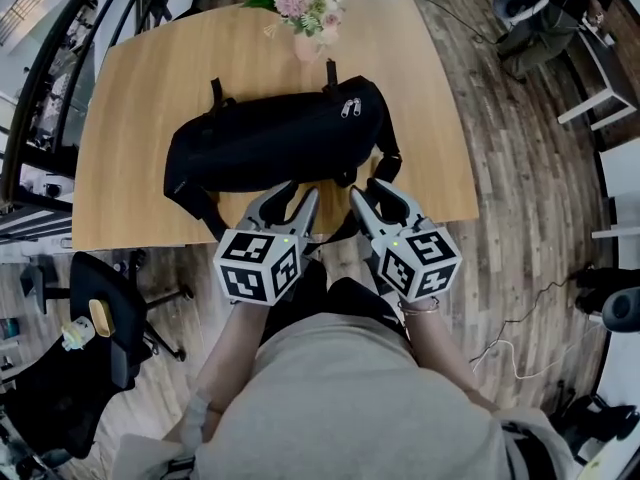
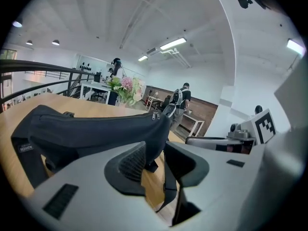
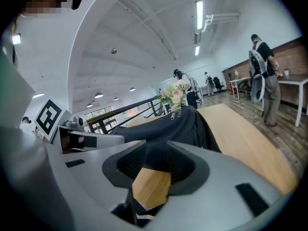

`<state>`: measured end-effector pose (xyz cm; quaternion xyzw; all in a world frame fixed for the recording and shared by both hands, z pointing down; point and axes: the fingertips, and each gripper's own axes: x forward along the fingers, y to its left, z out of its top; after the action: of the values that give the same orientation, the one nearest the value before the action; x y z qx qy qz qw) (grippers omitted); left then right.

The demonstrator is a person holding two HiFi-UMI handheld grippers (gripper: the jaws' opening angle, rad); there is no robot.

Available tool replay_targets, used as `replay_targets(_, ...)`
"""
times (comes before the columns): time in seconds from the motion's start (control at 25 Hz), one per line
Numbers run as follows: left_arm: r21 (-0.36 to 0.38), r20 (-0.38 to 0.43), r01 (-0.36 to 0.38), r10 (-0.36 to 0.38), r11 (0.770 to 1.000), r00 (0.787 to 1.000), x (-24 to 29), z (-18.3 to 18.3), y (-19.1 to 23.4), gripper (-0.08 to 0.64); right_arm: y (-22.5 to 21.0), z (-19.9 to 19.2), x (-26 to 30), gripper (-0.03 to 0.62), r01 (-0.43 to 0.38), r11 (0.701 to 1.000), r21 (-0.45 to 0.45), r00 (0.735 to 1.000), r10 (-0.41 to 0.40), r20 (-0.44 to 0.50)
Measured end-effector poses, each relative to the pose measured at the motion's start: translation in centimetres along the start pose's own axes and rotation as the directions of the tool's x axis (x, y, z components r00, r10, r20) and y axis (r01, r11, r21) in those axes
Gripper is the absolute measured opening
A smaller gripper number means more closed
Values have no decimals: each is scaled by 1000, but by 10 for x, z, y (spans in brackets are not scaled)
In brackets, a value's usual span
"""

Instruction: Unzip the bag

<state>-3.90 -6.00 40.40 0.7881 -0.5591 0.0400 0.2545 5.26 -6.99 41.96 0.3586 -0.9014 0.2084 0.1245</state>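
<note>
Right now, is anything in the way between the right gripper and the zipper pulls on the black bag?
Nothing visible does. The right gripper hangs open at the near side of the bag; the zipper pulls sit on top just beyond. The flowers stand behind the bag, out of the way.

Person wore a beige-grey top (image 1: pixel 350 398), with dark trousers (image 1: pixel 340 293) just ahead of the top and 1 thin bracelet (image 1: pixel 420 308) ahead of the top's right side. Left gripper (image 1: pixel 298 193) and right gripper (image 1: pixel 368 190) were grey-shelled with black ribbed pads (image 2: pixel 132 162). Each carried 1 cube (image 1: pixel 258 265) of black-white square markers and a small green light.
</note>
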Motion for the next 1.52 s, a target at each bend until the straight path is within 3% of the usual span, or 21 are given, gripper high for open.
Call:
replay_targets(0.28, 67, 19, 63, -64, 996, 998, 40, 35, -1, 141, -31, 27, 16, 130, 67, 998, 9, 997, -68, 40)
replay_targets(0.52, 5, -3, 163, -163, 987, 987, 76, 54, -8, 141, -55, 49, 32, 137, 114, 993, 30, 991, -115, 74)
replay_targets(0.92, 1, -62, 202, -202, 979, 977, 116, 60, -6, 141, -89, 67, 51, 156, 173, 983, 56, 980, -178, 85)
replay_targets(1.08, 121, -98, 192, -181, 974, 979, 123, 61, -7, 141, -94, 68, 59, 167, 164, 984, 72, 983, -169, 70)
replay_targets(1.28, 233, -89, 158, -140, 960, 986, 130, 70, -5, 141, -96, 69, 67, 169, 162, 983, 84, 984, -168, 65)
replay_targets(1.52, 387, -119, 175, -139, 905, 983, 137, 67, -10, 141, -98, 64, 76, 168, 154, 982, 109, 986, -160, 40)
